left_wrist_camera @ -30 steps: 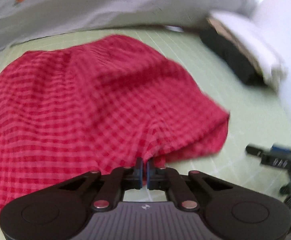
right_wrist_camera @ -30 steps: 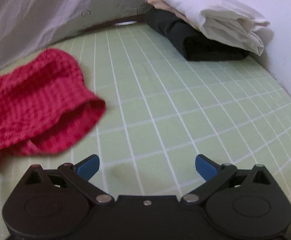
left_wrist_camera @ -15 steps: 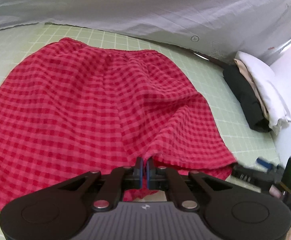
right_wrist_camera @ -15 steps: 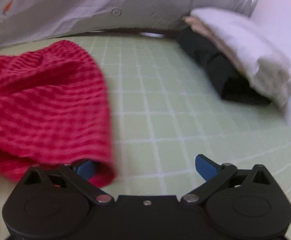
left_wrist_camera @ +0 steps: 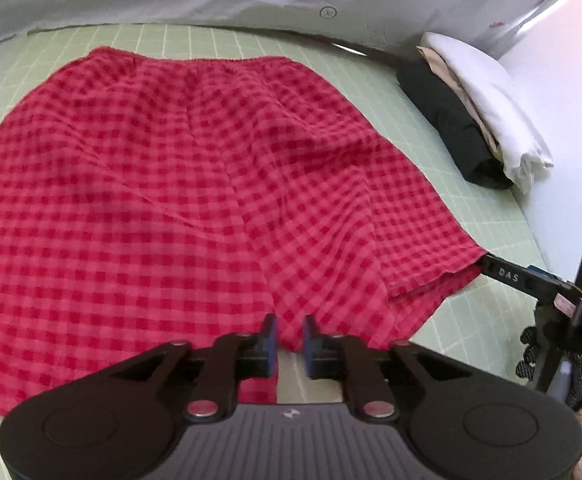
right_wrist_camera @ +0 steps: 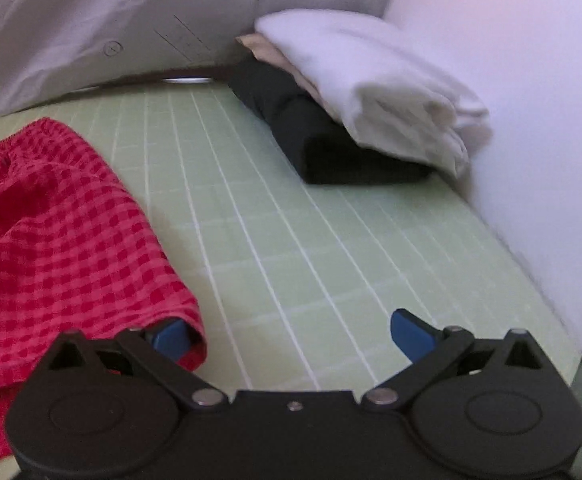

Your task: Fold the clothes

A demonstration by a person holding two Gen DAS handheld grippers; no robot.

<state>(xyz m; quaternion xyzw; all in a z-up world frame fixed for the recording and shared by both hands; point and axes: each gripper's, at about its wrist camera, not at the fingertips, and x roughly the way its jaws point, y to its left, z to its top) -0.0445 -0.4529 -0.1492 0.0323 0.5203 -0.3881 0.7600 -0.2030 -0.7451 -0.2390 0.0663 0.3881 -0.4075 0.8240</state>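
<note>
One pair of red checked shorts (left_wrist_camera: 195,184) lies spread just ahead of the left gripper (left_wrist_camera: 289,338), whose narrowly parted jaws straddle the crotch hem; the right gripper (right_wrist_camera: 291,338), wide open, slips one finger (right_wrist_camera: 169,336) under the leg hem, seemingly for folding.

Red checked shorts (left_wrist_camera: 163,184) cut off left.

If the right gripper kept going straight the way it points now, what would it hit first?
Probably bare green grid mat; the open right gripper has nothing between its fingers ahead. Further on lies the folded black garment, though depth is unclear.
</note>
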